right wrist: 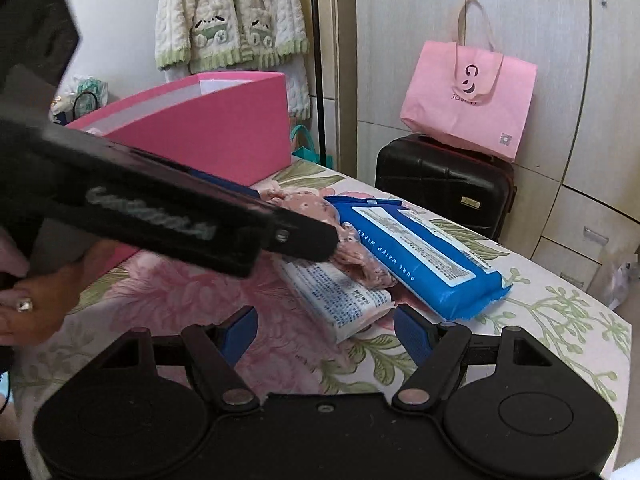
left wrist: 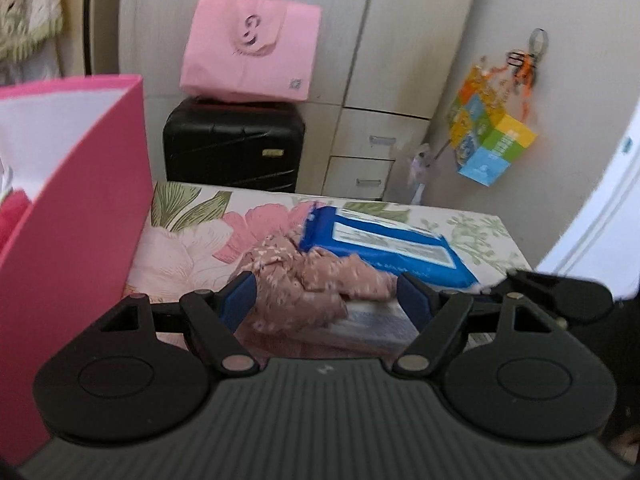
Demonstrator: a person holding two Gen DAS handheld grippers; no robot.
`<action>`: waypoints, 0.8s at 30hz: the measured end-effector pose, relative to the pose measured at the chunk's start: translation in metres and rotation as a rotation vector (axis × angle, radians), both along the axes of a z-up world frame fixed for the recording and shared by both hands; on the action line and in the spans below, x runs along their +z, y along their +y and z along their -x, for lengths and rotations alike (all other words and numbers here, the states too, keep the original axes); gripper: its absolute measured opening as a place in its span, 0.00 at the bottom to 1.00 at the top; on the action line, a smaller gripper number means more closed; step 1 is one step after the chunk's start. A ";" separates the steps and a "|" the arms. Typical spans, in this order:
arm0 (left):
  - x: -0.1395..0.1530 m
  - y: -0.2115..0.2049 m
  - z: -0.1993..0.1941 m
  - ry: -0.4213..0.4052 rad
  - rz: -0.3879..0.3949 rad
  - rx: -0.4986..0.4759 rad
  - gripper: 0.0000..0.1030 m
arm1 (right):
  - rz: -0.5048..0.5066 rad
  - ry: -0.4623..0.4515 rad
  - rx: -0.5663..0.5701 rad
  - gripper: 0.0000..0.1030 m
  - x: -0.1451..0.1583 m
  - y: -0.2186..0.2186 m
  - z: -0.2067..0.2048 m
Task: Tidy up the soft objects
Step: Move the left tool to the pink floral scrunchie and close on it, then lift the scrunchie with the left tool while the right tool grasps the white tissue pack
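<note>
A crumpled pink floral cloth [left wrist: 304, 284] lies on the floral bedsheet [left wrist: 184, 240], draped over a white wipes pack [left wrist: 380, 328] and against a blue wipes pack [left wrist: 384, 244]. My left gripper [left wrist: 326, 300] is open, its jaws on either side of the cloth. In the right wrist view the left gripper's black body [right wrist: 168, 208] reaches over the cloth [right wrist: 316, 208]. My right gripper [right wrist: 326, 336] is open and empty, just short of the white pack [right wrist: 340, 296] and the blue pack [right wrist: 424, 252].
A large pink box [left wrist: 68, 208] stands open at the left, also in the right wrist view [right wrist: 208, 128]. A black suitcase [left wrist: 236, 144] with a pink tote bag [left wrist: 252, 48] on it stands past the bed edge. Wardrobe drawers [left wrist: 364, 160] are behind.
</note>
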State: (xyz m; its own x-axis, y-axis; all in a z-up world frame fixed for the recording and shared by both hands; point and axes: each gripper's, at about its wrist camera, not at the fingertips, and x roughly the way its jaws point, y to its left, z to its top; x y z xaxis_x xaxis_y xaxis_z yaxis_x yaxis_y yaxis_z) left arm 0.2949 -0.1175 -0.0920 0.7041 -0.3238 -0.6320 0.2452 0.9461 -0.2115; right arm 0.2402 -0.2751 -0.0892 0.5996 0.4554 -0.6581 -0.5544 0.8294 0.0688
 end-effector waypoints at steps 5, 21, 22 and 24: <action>-0.013 0.002 -0.013 0.047 0.034 0.026 0.77 | -0.011 0.014 0.001 0.82 -0.007 0.005 -0.010; -0.019 0.010 -0.010 0.048 0.056 0.019 0.21 | 0.012 -0.023 -0.055 0.54 -0.008 0.018 -0.006; -0.019 0.011 -0.009 0.049 0.064 0.017 0.17 | 0.014 -0.022 -0.060 0.53 -0.008 0.019 -0.003; -0.017 0.015 -0.006 0.046 0.077 0.022 0.13 | 0.035 -0.042 -0.072 0.49 -0.007 0.022 0.006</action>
State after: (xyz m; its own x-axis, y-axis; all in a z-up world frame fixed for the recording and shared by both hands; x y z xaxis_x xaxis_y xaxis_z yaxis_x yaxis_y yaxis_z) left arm 0.3009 -0.1027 -0.1093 0.6825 -0.3570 -0.6378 0.2126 0.9318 -0.2942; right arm 0.2342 -0.2527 -0.0962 0.6571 0.3871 -0.6469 -0.4950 0.8687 0.0171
